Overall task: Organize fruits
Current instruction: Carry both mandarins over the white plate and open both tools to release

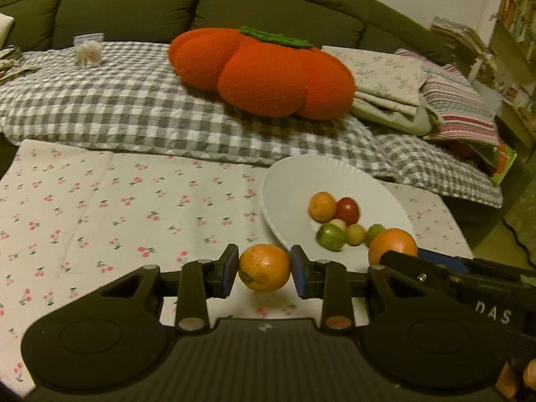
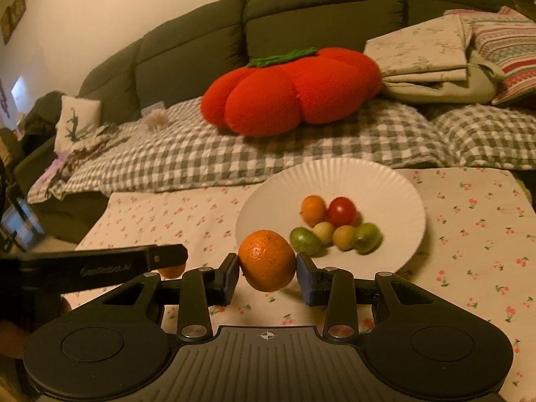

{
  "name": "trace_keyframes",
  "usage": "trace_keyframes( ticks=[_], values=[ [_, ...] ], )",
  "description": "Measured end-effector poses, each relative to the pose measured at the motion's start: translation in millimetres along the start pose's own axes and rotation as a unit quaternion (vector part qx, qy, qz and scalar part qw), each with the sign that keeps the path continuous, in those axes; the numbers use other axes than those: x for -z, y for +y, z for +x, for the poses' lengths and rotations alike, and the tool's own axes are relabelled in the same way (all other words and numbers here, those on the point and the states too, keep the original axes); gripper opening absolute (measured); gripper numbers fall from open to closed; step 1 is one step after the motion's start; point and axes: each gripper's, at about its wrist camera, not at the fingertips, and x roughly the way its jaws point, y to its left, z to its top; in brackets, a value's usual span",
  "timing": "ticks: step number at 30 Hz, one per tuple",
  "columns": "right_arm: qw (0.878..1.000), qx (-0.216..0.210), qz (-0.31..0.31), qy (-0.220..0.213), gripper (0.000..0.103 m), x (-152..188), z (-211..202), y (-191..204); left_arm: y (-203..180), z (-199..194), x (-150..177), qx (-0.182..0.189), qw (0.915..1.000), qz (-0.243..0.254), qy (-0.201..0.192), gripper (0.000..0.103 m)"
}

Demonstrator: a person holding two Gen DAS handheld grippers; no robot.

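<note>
- left gripper clamped on a small orange, blue pads pressed to both sides, fruit held clear of the cloth, shadow under it.
- right gripper clamped on a second orange, also lifted off the table, just short of the near rim of the plate.
- white paper plate sits on the cherry-print tablecloth, near the far edge of the table.
- on the plate, bunched together toward its near side: a small orange fruit, a red tomato, two green fruits, two pale yellow ones; all slightly blurred.
- the two grippers hang side by side; in the left view the right tool's black arm crosses the lower right and covers the plate's near edge; in the right view the left tool's arm cuts in from the left.
- behind the table: grey checked blanket over a dark green sofa, big orange pumpkin cushion on it, folded linens stacked to its right.
- the far half of the plate is bare.
</note>
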Motion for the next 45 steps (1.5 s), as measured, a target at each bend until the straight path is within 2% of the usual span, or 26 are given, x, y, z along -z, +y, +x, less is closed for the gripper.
trace_keyframes(
  ticks=[6, 14, 20, 27, 28, 32, 34, 35, 41, 45],
  values=[
    [0.999, 0.015, 0.029, -0.008, 0.036, -10, -5, -19, -6, 4, -9, 0.030, 0.9993, 0.015, -0.018, 0.032],
    [0.995, 0.052, 0.090, -0.005, 0.036, -17, -1, -54, -11, 33, -16, 0.062, 0.9978, 0.015, -0.016, 0.032],
    [0.995, 0.061, 0.081, 0.004, 0.036, -13, 11, -56, -26, 53, -12, 0.068, 0.9965, 0.044, -0.018, 0.032],
    [0.997, 0.044, 0.065, 0.018, 0.037, -6, 27, -50, -24, 68, -5, 0.071, 0.9961, 0.053, -0.003, 0.033],
    [0.997, 0.043, 0.065, 0.020, 0.037, -5, 29, -50, -24, 68, -5, 0.072, 0.9960, 0.053, -0.002, 0.035],
    [0.996, 0.040, 0.074, 0.026, 0.041, -1, 34, -52, -21, 65, -7, 0.070, 0.9965, 0.046, -0.009, 0.057],
    [0.996, 0.038, 0.081, 0.022, 0.057, -2, 32, -54, -20, 62, -9, 0.071, 0.9964, 0.043, -0.013, 0.059],
    [0.996, 0.039, 0.084, 0.017, 0.058, -3, 30, -54, -18, 60, -11, 0.071, 0.9966, 0.040, -0.013, 0.059],
    [0.994, 0.047, 0.098, -0.001, 0.059, -11, 19, -60, -6, 54, -17, 0.066, 0.9977, 0.009, -0.012, 0.059],
    [0.992, 0.057, 0.112, -0.001, 0.059, -13, 16, -66, -5, 49, -16, 0.058, 0.9982, 0.006, -0.010, 0.059]
  ],
)
